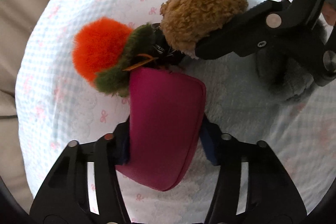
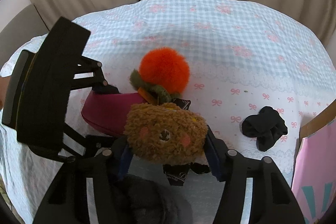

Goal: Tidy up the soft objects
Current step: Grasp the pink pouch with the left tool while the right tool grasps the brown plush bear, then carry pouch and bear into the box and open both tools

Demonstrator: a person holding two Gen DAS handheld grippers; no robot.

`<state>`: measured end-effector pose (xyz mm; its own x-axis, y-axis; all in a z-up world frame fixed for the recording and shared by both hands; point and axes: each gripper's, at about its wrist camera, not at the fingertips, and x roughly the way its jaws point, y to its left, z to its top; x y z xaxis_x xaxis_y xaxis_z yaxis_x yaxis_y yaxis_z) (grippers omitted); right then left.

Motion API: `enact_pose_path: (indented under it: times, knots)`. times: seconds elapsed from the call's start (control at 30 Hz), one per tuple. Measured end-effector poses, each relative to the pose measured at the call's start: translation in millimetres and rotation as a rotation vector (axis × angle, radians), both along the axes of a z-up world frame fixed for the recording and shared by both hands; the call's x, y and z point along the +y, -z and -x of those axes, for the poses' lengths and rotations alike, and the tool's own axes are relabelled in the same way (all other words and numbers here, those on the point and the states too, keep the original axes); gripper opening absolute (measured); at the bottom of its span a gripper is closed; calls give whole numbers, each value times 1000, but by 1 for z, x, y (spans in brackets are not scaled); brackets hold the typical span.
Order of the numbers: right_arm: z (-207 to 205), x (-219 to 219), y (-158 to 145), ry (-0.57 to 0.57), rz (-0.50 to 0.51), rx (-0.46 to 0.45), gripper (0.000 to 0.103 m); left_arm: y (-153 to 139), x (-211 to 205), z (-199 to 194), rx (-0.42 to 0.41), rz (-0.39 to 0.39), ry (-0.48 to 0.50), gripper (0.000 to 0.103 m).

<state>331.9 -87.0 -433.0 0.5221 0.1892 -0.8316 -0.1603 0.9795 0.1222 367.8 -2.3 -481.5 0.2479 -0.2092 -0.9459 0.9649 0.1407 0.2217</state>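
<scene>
Beside the orange pompom (image 1: 100,46), the left tool (image 1: 166,148) pinches the soft magenta pouch (image 1: 166,119) mid-body, while the right tool (image 2: 169,152) squeezes the light, squashy brown plush (image 2: 168,131) by its sides.

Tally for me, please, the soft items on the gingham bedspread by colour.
Orange: 1, pompom
Magenta: 1, pouch
Brown: 1, bear plush
Black: 1, scrunchie
Grey: 1, fluffy item
Total: 5
</scene>
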Motion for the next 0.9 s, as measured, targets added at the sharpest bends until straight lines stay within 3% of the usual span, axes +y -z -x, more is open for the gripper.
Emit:
enact_pose_path:
  times: [0.13, 0.47, 0.7, 0.9]
  knots:
    - [0, -2, -6, 11, -6, -13, 54, -9, 2, -1, 7, 12, -29, 37]
    - [14, -12, -42, 64, -15, -44, 53, -44, 22, 15, 18, 47, -139, 35]
    - [32, -21, -91, 105, -19, -83, 53, -110, 33, 39, 23, 127, -263, 34]
    - [61, -33, -155, 130, -9, -136, 53, -182, 29, 60, -12, 207, -326, 35]
